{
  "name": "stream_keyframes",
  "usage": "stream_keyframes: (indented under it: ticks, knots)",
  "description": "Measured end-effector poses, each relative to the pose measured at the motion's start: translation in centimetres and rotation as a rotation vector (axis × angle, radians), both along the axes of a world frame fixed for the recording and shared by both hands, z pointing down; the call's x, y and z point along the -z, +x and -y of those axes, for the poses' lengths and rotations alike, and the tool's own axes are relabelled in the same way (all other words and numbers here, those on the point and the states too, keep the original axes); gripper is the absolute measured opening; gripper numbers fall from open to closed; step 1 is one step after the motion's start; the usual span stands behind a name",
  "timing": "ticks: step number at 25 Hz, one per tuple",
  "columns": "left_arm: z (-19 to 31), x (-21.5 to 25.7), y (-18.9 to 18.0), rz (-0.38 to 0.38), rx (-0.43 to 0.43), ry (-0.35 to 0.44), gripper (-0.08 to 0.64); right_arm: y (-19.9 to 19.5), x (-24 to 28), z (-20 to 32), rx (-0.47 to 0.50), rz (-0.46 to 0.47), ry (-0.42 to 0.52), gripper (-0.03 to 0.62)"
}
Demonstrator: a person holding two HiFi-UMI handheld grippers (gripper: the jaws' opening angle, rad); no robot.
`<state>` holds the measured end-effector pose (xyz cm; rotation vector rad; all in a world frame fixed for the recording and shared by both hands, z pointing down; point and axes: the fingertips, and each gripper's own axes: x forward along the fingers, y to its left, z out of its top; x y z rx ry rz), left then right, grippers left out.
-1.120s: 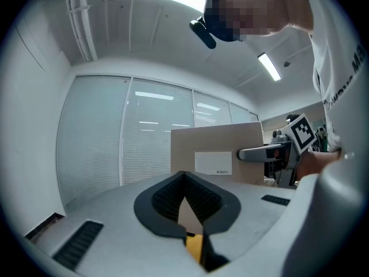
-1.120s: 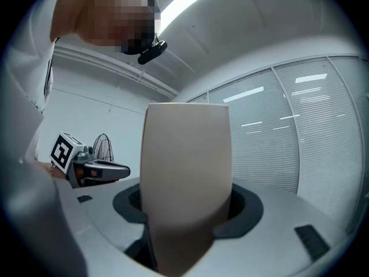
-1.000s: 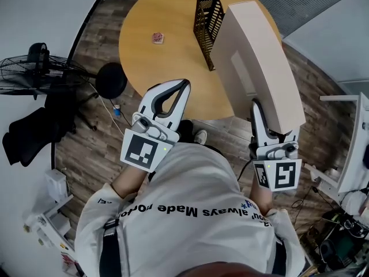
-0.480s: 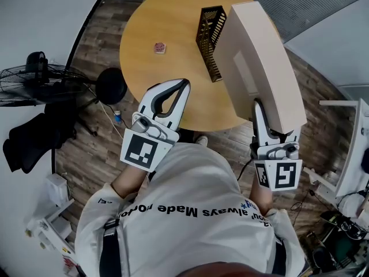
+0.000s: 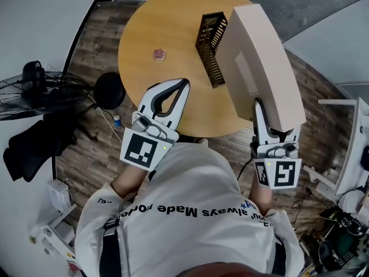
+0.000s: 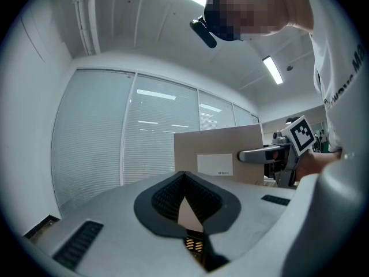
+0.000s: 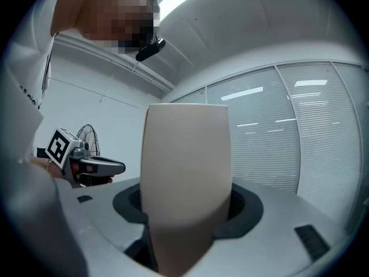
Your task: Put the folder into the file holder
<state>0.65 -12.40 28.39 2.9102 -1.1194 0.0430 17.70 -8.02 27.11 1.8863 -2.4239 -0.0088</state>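
Note:
My right gripper (image 5: 258, 105) is shut on the lower end of a large beige folder (image 5: 259, 68), which stands upright and tilts away over the table's right side. In the right gripper view the folder (image 7: 185, 172) fills the gap between the jaws (image 7: 185, 212). A black mesh file holder (image 5: 211, 48) stands on the round wooden table (image 5: 161, 16), just left of the folder's far end. My left gripper (image 5: 183, 86) hovers over the table's near edge, shut with nothing in it (image 6: 183, 175). The left gripper view shows the folder (image 6: 219, 154) with its white label.
A small pink object (image 5: 158, 53) lies on the table left of the holder. On the floor at left stand a fan (image 5: 34, 88) and a black round stool (image 5: 109, 90). White furniture (image 5: 351, 149) with cables beside it stands at the right.
The table and file holder have slid down the head view, nearer to me. The folder's far end now sits closer beside the holder. Both grippers keep their hold and pose.

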Motion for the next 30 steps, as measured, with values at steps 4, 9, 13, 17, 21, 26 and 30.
stream_keyframes:
  ticks: [4, 9, 13, 17, 21, 26, 30]
  knots:
    - [1.5, -0.2, -0.4, -0.004, -0.003, -0.004, 0.023, -0.2, -0.4, 1.5, -0.01, -0.006, -0.007, 0.285]
    - [3.2, -0.5, -1.2, -0.014, -0.01, -0.016, 0.023, -0.8, -0.6, 3.1, -0.023, -0.017, -0.009, 0.285]
    - [4.3, -0.6, -1.9, -0.02, -0.018, -0.019, 0.023, -1.4, -0.9, 4.2, -0.034, -0.024, -0.014, 0.285]
    - [5.1, -0.9, -2.4, -0.022, -0.029, -0.017, 0.023, -2.0, -1.1, 4.6, -0.042, -0.036, -0.012, 0.285]
    - [5.4, -1.0, -2.5, -0.026, -0.037, -0.015, 0.023, -2.3, -1.3, 4.9, -0.051, -0.036, -0.01, 0.285]
    - [5.7, -1.2, -2.6, -0.025, -0.041, -0.018, 0.023, -2.6, -1.6, 5.3, -0.053, -0.035, -0.006, 0.285]
    - [5.8, -1.1, -2.5, -0.025, -0.038, -0.015, 0.023, -2.6, -1.4, 5.5, -0.052, -0.032, 0.004, 0.285]
